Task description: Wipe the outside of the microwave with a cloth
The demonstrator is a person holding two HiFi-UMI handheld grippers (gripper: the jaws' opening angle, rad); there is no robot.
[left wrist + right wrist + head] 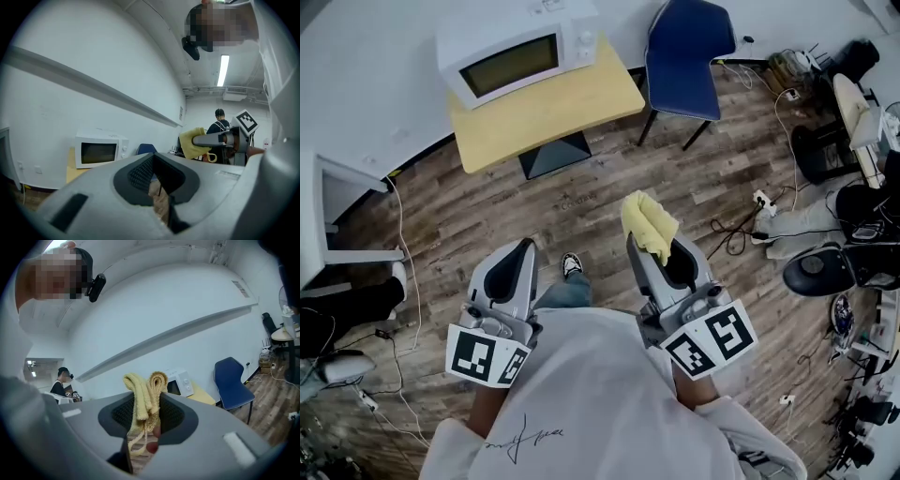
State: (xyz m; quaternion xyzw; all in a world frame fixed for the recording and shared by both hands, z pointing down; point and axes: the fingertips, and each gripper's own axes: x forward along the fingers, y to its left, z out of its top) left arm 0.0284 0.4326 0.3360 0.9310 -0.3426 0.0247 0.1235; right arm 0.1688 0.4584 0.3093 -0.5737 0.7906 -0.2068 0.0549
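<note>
The white microwave [520, 56] stands on a small yellow-topped table [553, 112] by the wall, some way ahead of me across the wood floor. It also shows small and distant as the microwave [98, 151] and the microwave [180, 383]. My right gripper [661, 251] is shut on a folded yellow cloth [649, 225], which sticks up out of its jaws as the cloth [140, 394]. My left gripper [523, 248] is held level beside it, shut, with nothing in it. Both are held near my waist, far from the microwave.
A blue chair [684, 56] stands right of the table. Cables and a power strip [759, 202] lie on the floor to the right, near black chair bases [820, 267]. A white cabinet [328, 216] is at the left. Another person [219, 123] stands in the background.
</note>
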